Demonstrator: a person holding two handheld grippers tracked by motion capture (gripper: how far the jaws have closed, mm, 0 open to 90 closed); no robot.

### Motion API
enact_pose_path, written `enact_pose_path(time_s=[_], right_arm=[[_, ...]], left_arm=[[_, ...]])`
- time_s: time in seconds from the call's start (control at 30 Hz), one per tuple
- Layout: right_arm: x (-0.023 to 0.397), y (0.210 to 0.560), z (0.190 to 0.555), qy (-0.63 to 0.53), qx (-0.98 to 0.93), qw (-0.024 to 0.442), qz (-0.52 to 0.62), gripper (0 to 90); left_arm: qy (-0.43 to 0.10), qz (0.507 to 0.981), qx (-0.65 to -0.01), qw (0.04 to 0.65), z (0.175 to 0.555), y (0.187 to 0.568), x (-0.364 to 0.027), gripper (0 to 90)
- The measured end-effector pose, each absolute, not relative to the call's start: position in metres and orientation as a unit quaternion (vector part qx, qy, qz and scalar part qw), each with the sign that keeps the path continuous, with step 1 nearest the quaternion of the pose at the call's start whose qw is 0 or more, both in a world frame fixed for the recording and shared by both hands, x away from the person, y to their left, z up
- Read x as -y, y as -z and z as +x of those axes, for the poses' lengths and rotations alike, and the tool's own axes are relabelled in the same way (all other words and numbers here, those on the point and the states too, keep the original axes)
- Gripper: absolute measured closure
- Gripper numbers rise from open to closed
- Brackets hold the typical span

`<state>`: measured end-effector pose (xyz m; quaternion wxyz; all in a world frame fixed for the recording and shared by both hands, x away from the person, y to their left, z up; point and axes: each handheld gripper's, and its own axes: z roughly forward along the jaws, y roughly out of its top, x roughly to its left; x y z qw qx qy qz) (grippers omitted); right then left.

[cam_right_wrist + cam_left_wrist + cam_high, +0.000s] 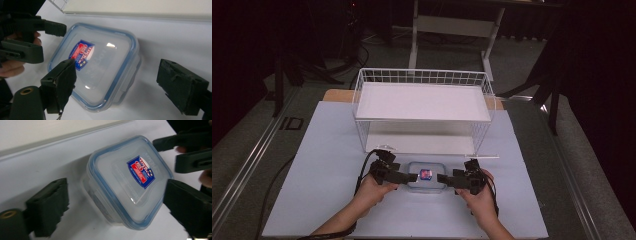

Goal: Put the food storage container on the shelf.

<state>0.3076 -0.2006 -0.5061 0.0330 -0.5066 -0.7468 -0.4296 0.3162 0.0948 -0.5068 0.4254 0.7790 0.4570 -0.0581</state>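
Observation:
A clear plastic box with a blue-rimmed lid and a red-and-blue label [426,176] lies flat on the pale table near its front edge. My left gripper [412,176] comes at it from the left and my right gripper [441,178] from the right, tips facing each other. In the left gripper view the box [125,182] sits between the wide-apart jaws of my left gripper [116,192]: one pad overlaps a lid corner, the other stands off. In the right gripper view the box [100,65] lies between my right gripper [116,68]'s spread jaws, with the far pad apart from it.
A white wire rack [362,107] with two white shelves stands just behind the box. The pale table top [322,165] stretches to both sides. Cables trail from the grippers toward the front. Desk legs [414,45] stand on the floor beyond.

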Motion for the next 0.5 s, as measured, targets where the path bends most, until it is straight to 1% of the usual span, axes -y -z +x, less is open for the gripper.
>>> enact_pose_path(time_s=[0.03,0.07,0.2,0.37,0.43,0.5], right_arm=[[0.200,0.508,0.309,0.430,0.743,0.043,-0.511,16.6],[0.200,0.510,0.310,0.428,0.742,0.051,-0.514,19.2],[0.196,0.515,0.313,0.429,0.732,0.083,-0.522,20.4],[0.189,0.517,0.315,0.417,0.734,0.098,-0.527,22.5],[0.186,0.520,0.314,0.409,0.735,0.100,-0.531,23.9],[0.184,0.523,0.313,0.402,0.731,0.115,-0.539,21.8]], left_arm=[[0.062,0.778,-0.459,0.425,0.316,0.508,-0.095,10.6],[0.067,0.775,-0.466,0.422,0.316,0.509,-0.094,13.6],[0.089,0.768,-0.482,0.413,0.319,0.513,-0.094,15.5],[0.121,0.760,-0.492,0.407,0.321,0.517,-0.095,24.0],[0.127,0.762,-0.491,0.404,0.321,0.520,-0.095,30.4],[0.142,0.759,-0.488,0.407,0.321,0.522,-0.094,32.5]])
